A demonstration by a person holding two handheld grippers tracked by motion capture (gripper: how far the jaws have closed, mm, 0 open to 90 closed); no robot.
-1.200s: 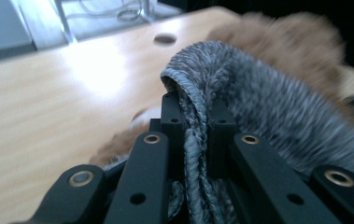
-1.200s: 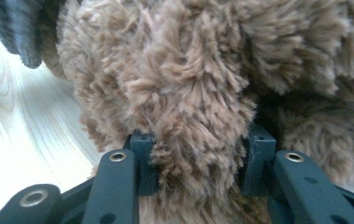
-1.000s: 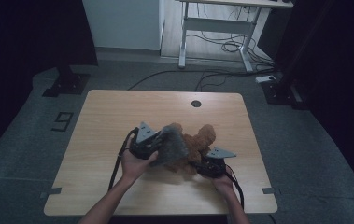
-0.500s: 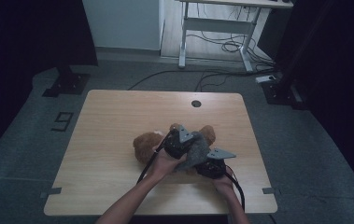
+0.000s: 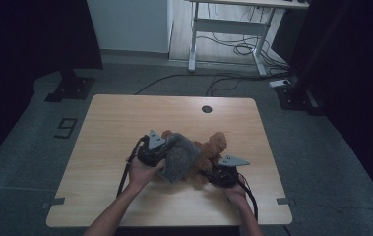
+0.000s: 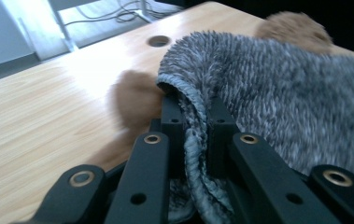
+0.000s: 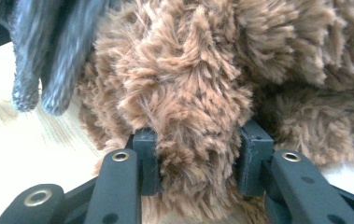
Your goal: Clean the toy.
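Left hand-held gripper (image 5: 160,153), seen from the high view at about 7 o'clock of the surface (image 5: 125,123), is clamped on the ribbed hem of a grey knitted hat (image 5: 180,156); the left gripper view shows both jaws pressed against that hem (image 6: 191,140). The hat drapes over the middle of a brown plush toy (image 5: 208,152), which lies just below the centre of the surface. The toy's long axis runs roughly from 8 o'clock to 2 o'clock, with one furry end (image 5: 166,133) protruding beside the left hand-held gripper and the larger rounded end (image 5: 218,140) pointing toward 2 o'clock. Right hand-held gripper (image 5: 218,174), at about 5 o'clock, is clamped on a tuft of the toy's brown fur (image 7: 193,140), jaws partly apart around it.
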